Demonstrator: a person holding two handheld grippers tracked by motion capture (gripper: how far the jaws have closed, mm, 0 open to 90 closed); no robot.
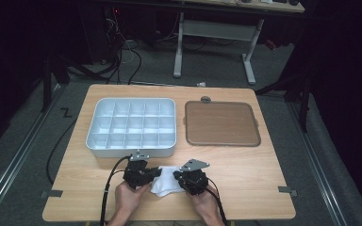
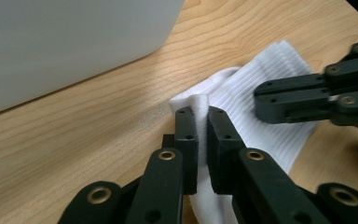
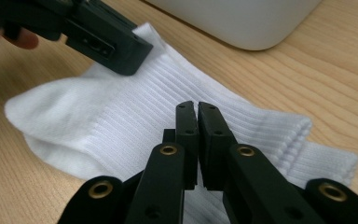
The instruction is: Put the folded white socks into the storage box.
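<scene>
1. Writing: I can read no brand, label or lettering on the white sock (image 1: 166, 182), on the grey divided tray (image 1: 131, 126) or on the brown lid (image 1: 221, 123).
2. Sock: ribbed white knit, folded over itself, with the cuff bands at the lower right of my right gripper view (image 3: 303, 140).
3. Place: it lies on the wooden table (image 1: 245, 169) at lower centre of the high view, just below the tray, between my two grippers.
4. Axis: in the high view it runs roughly left to right.
5. My left gripper (image 2: 203, 116) has its jaws clamped on a raised fold of the sock's edge.
6. My right gripper (image 3: 196, 108) has its jaws closed tight over the sock's ribbed middle; whether fabric is pinched between them I cannot tell.
</scene>
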